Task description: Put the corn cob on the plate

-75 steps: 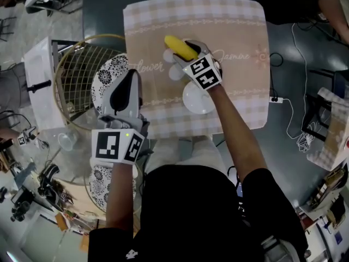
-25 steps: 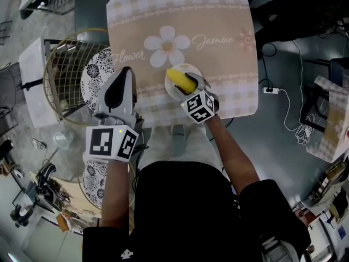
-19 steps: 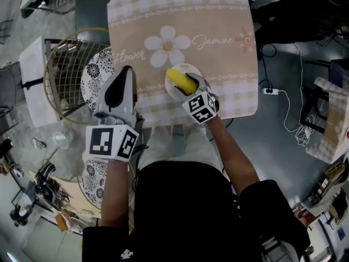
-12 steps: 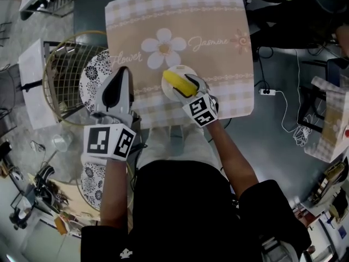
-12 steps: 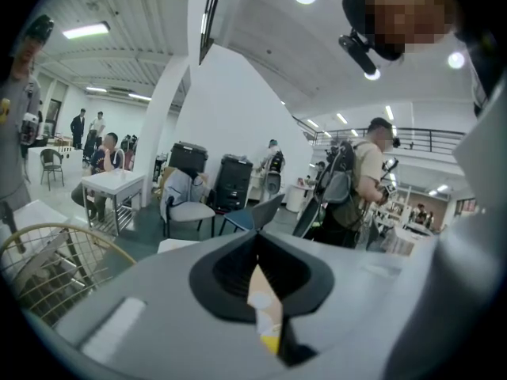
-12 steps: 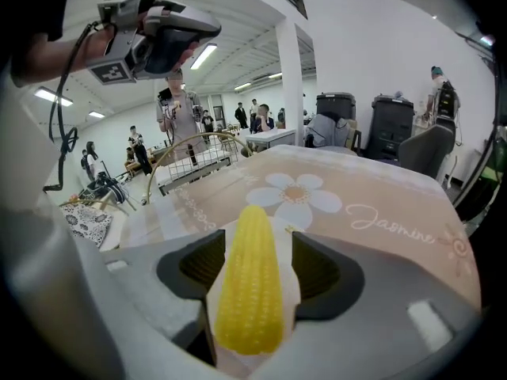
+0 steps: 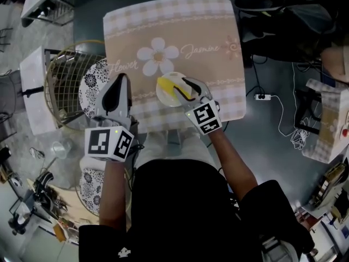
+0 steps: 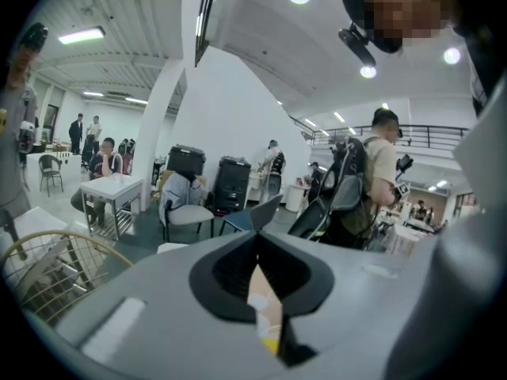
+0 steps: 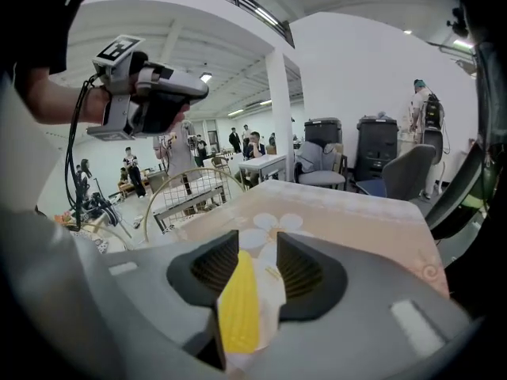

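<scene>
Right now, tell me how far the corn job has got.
Done: the corn cob lies on the white plate. In hand: nothing. The right gripper hangs above the plate with its jaws closing on nothing, and the cob shows only through the gap between them. The left gripper is shut and empty, off to the side. Left: apparently only pulling the right gripper clear.

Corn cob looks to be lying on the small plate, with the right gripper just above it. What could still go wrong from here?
1. The right gripper hangs close over the corn cob with its jaws closing. The cob still shows between them, so they might clip it and drag it off.
2. The cob lies toward the left side of the plate; a nudge could roll it over the rim.
3. The plate sits near the table's front edge.
</scene>
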{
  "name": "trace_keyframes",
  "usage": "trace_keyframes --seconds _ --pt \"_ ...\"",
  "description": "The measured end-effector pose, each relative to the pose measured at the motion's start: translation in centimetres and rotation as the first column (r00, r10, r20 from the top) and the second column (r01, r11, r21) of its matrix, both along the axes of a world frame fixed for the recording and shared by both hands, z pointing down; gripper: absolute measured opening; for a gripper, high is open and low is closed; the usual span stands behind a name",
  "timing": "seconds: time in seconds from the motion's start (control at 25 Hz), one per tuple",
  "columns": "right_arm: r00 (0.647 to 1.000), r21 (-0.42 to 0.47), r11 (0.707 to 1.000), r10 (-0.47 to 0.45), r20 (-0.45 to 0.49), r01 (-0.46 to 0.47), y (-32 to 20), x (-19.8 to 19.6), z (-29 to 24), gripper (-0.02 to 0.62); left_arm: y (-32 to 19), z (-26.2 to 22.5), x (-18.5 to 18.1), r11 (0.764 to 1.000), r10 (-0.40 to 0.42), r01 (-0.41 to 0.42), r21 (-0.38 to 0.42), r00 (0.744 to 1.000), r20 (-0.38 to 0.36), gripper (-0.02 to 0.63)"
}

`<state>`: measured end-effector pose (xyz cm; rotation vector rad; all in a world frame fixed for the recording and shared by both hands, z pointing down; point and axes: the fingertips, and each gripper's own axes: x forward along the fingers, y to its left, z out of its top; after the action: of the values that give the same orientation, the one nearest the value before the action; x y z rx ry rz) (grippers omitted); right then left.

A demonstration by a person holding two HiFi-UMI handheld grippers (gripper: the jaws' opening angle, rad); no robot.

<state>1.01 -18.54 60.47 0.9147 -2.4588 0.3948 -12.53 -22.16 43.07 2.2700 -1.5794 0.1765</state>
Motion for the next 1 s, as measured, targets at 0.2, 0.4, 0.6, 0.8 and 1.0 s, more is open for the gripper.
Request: trace_keyframes --seconds 0.2,0.4,0.6,0.8,1.0 --pt "0.999 0.061 0.998 0.023 0.029 -0.025 -0.4 1.1 -3.4 0.067 0.5 -0.7 0.2 1.000 -0.009 0.009 0.002 1.000 0.011 0.006" --pt "0.998 0.128 0.991 0.042 0.051 -0.048 -1.2 2.3 -6.3 0.018 0.8 -1.4 0.7 1.000 -0.022 0.022 0.019 1.000 0.014 0.006" --pt "0.997 0.176 0.984 0.024 0.070 -0.036 -2.1 3.4 -8.4 0.003 1.2 -1.8 1.6 0.999 -0.043 0.042 0.033 0.999 0.023 0.006" --pt "0.996 0.205 0.979 -0.006 0.088 -0.012 -2.4 4.1 -10.1 0.003 2.7 -2.3 2.6 0.997 -0.063 0.063 0.050 0.998 0.010 0.006" --pt "0.993 0.244 0.969 -0.063 0.095 0.039 -2.4 3.8 -11.4 0.003 4.4 -1.7 2.5 0.991 -0.122 0.122 0.049 0.992 0.005 0.006"
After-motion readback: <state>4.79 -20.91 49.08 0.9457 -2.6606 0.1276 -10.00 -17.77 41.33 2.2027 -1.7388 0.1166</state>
